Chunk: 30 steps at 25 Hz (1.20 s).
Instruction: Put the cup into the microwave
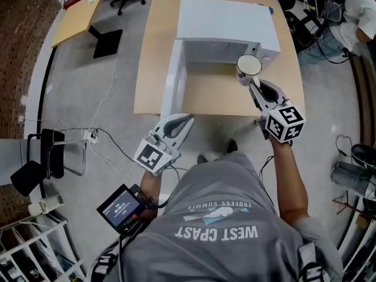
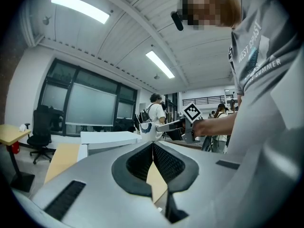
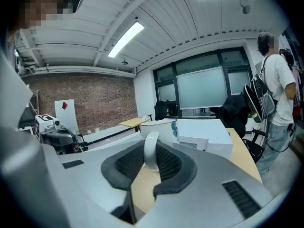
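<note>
A white cup [image 1: 249, 68] hangs over the wooden table [image 1: 151, 69], just right of the mouth of the white microwave [image 1: 226, 28]. The microwave's door [image 1: 173, 78] stands swung open to the left. My right gripper [image 1: 252, 84] is shut on the cup's handle [image 3: 151, 152], and the cup [image 3: 159, 126] stands upright beyond the pads. In the left gripper view the cup [image 2: 145, 130] shows to the right of the microwave [image 2: 109, 139]. My left gripper [image 1: 189, 118] hovers near the table's front edge below the door, its jaws [image 2: 153, 145] shut with nothing between them.
A second desk [image 1: 76, 16] and office chairs stand at the far left. Cables and a black stool [image 1: 41, 157] lie on the floor at left. A person [image 1: 359, 10] stands at the far right. A small screen unit [image 1: 120, 207] hangs at my waist.
</note>
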### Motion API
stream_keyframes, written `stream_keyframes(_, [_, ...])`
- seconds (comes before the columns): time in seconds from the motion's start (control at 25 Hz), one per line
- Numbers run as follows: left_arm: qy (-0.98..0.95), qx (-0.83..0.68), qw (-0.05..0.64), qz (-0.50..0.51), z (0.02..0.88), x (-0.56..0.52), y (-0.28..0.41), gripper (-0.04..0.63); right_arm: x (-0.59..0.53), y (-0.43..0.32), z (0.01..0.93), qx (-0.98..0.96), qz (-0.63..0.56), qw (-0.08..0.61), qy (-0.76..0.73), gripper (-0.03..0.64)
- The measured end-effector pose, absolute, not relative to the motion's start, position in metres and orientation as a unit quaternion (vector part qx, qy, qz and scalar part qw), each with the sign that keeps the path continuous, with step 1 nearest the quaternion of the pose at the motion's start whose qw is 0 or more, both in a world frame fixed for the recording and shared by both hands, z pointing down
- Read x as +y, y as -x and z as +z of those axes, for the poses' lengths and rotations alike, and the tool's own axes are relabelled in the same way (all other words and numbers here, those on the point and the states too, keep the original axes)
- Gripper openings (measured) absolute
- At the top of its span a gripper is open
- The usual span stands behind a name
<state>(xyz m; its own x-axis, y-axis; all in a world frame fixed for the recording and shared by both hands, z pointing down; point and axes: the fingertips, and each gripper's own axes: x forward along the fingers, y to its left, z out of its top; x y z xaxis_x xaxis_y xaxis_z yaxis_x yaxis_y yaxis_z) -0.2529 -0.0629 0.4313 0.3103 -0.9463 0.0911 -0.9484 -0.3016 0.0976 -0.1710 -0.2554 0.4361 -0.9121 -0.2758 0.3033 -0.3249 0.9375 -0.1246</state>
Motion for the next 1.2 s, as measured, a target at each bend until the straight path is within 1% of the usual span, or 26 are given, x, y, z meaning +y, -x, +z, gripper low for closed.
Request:
stream_keyframes(0.44, [-0.791, -0.605, 0.075, 0.040, 0.442, -0.052, 0.276, 0.021, -0.274, 0.211, 0.474, -0.972, 0.115, 0.145, -0.146, 0.075])
stream_keyframes(0.72, [-0.791, -0.605, 0.083, 0.035, 0.444, -0.058, 0.279, 0.020, -0.302, 0.235, 0.516, -0.970, 0.132, 0.147, -0.140, 0.075])
stream_keyframes(1.2, [-0.770, -0.623, 0.124, 0.058, 0.469, -0.071, 0.291, 0.021, -0.354, 0.282, 0.593, -0.963, 0.162, 0.168, -0.133, 0.074])
